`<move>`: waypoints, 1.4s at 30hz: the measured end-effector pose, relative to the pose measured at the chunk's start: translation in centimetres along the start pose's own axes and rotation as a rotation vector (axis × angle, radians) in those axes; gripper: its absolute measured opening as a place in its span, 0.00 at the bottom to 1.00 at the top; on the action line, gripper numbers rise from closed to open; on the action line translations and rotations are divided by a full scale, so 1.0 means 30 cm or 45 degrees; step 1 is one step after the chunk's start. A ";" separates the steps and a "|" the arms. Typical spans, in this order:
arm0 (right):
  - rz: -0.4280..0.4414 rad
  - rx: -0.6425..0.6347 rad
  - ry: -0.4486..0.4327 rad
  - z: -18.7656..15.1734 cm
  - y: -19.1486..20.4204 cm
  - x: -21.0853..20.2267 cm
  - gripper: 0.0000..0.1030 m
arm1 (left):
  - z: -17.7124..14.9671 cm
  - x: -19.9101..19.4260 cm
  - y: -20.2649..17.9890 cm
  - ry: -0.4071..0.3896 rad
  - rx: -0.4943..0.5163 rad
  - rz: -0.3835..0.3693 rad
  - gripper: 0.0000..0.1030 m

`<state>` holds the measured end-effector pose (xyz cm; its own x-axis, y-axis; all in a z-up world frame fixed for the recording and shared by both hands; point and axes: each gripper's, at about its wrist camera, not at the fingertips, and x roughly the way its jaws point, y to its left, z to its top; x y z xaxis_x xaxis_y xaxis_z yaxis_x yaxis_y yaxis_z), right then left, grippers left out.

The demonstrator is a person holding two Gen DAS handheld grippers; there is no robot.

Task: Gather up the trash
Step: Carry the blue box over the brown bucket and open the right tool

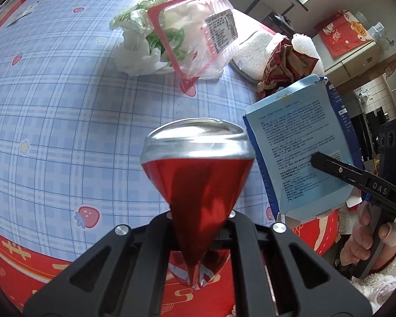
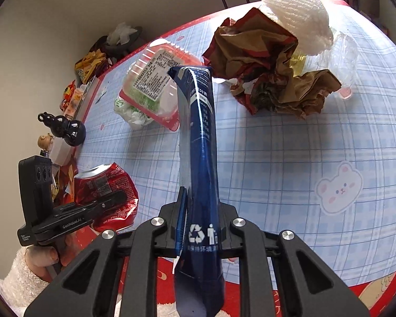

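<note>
Nearest to the left wrist camera, a crushed red can point(image 1: 198, 185) is clamped in the left gripper point(image 1: 198, 227), the jaws closed flat on its squashed body so that the silver top faces forward, clear of the table point(image 1: 52, 105). A flattened can offers a thin edge, which is probably why it is taken across that flat. In the right wrist view the can point(image 2: 105, 192) is seen in the left gripper point(image 2: 113, 198), lifted above the table's near left edge.

The right gripper point(image 2: 198, 211) is closed on a flattened blue carton point(image 2: 198, 137), pinched near its lower end with its length pointing away from the camera. In the left wrist view the carton's pale printed face point(image 1: 301, 148) is shown held upright off the cloth by the right gripper point(image 1: 316, 161), with a hand point(image 1: 369, 240) squeezing the handle. Both pieces appear to be held raised so that they can be carried off together, judged from the task.

Farther out, uncollected trash is left on the checked cloth: a clear plastic tray with a label point(image 1: 195, 34) propped on a white and green bag point(image 1: 142, 42), crumpled brown paper point(image 2: 272, 79), and white foam netting point(image 2: 295, 21) resting on that paper.
</note>
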<state>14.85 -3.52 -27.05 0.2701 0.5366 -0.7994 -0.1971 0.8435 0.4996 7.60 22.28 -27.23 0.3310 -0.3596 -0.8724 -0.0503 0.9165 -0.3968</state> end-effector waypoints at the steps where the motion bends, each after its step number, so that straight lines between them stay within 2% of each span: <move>1: 0.001 0.005 -0.020 0.007 -0.012 -0.022 0.17 | 0.009 -0.013 -0.019 -0.017 0.001 0.001 0.07; 7: -0.043 0.004 -0.192 0.047 -0.117 -0.242 0.17 | 0.061 -0.092 -0.193 -0.130 0.062 0.031 0.07; 15: -0.294 0.023 -0.441 0.099 -0.401 -0.642 0.17 | 0.139 -0.170 -0.521 -0.302 0.192 0.038 0.07; 21: -0.517 0.079 -0.557 0.090 -0.648 -0.862 0.17 | 0.163 -0.158 -0.787 -0.363 0.285 -0.019 0.07; 25: -0.647 0.144 -0.576 0.074 -0.854 -0.949 0.17 | 0.149 -0.126 -0.955 -0.371 0.331 -0.058 0.07; 29: -0.768 0.205 -0.546 0.075 -1.058 -0.982 0.17 | 0.137 -0.084 -1.088 -0.370 0.352 -0.081 0.07; 36: -0.846 0.302 -0.485 0.085 -1.346 -0.997 0.17 | 0.108 -0.016 -1.246 -0.364 0.367 -0.078 0.07; 42: -0.859 0.332 -0.456 0.094 -1.471 -1.001 0.18 | 0.097 0.031 -1.318 -0.347 0.364 -0.071 0.07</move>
<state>18.11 -56.79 -24.15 0.5469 -0.1527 -0.8232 0.3308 0.9426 0.0449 12.65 -13.77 -11.51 0.5659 -0.3858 -0.7286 0.2264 0.9225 -0.3126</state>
